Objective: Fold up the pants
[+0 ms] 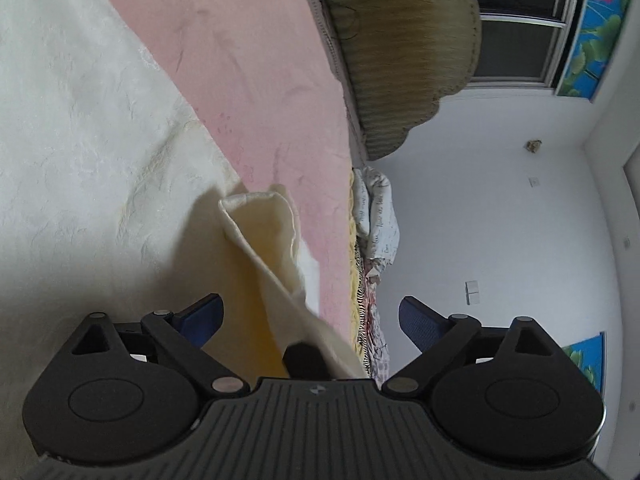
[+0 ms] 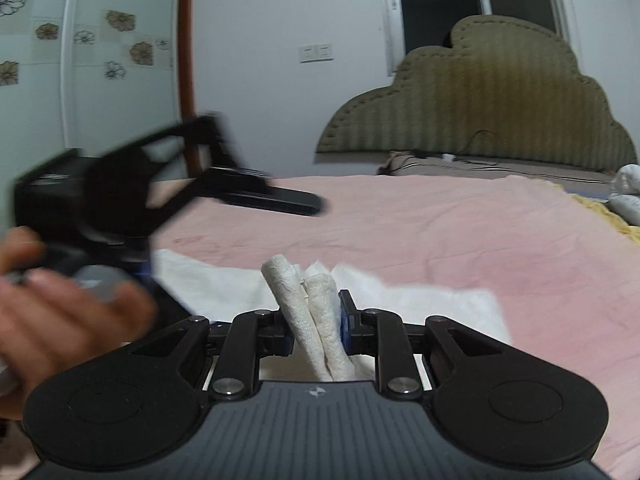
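Grips, with the right gripper point(image 2: 316, 320), a bunched edge of the pants point(image 2: 420, 304): jaws drawn in close on two rolled ridges of white textured cloth, pads pressed against either side, nothing else between them. Probably held that way to pin the gathered layers together, so the doubled edge does not slip apart while the rest gets arranged.

Lies flat for the most part, that cloth, on the pink sheet point(image 2: 460, 232), at the end of the bed far from the headboard point(image 2: 480, 112), with open pink sheet between the two. Likely spread there for a clear, level surface to fold on.

Stands wide open, on the left gripper point(image 1: 312, 316), with the two blue pads point(image 1: 204, 320) well apart and nothing clamped. Runs up through that gap a raised flap of the cream cloth, its curled lip pointing toward the headboard; touches neither pad as far as can be seen, though the part just above the gripper's body is hidden. Seemingly positioned astride the flap to take hold of it, or just after letting it go; cannot tell which.

Shows blurred in the right wrist view, the same tool, held in the left hand point(image 2: 60, 312) farther from the headboard than the pinched edge and off to its left.

Judging by the loose flap and the bunched edge, looks like an early or middle fold, not a finished one.
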Demonstrator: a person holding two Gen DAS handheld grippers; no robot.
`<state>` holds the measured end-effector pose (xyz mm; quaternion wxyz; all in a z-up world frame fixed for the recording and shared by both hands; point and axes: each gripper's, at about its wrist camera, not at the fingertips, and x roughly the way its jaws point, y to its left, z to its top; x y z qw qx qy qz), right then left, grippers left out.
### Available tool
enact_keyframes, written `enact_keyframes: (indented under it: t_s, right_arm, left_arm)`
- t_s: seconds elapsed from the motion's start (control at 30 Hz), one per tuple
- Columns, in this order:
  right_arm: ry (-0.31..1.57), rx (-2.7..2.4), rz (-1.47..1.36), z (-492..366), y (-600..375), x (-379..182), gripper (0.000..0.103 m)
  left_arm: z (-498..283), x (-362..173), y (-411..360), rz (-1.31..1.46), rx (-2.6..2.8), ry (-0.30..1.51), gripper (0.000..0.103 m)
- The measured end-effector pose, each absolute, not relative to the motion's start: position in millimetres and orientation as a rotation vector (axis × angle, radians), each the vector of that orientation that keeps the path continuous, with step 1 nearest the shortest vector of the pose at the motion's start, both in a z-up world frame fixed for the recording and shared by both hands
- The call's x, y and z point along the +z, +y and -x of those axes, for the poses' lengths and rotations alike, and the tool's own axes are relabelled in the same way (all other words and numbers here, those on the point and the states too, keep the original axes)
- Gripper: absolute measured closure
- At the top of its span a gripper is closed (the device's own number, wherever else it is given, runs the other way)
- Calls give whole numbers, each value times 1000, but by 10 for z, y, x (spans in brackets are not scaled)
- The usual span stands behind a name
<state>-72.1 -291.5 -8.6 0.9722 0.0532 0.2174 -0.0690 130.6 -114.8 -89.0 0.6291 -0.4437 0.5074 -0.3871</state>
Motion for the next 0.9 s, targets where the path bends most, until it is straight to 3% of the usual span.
enact_keyframes:
  t_s: [0.1, 0.23, 0.33, 0.63, 0.9]
  right_arm:
    - [464, -90, -87, 706, -2796, -80, 83]
    - [489, -35, -26, 691, -2579, -97, 83]
    - [505, -8, 24, 636, -2398, -134, 83]
    - [506, 152, 12, 278, -2004, -171, 82]
    - [542, 225, 20, 24, -1677, -329, 82]
  left_arm:
    - [-1385, -905, -1118, 984, -857, 1180, 33]
    - [-1465, -826, -973, 844, -808, 1160, 77]
    - [-1451, -639, -908, 626, -778, 1083, 96]
    - [-1165, -183, -696, 106, -568, 775, 97]
    - [-1035, -303, -480, -36, -448, 719, 93]
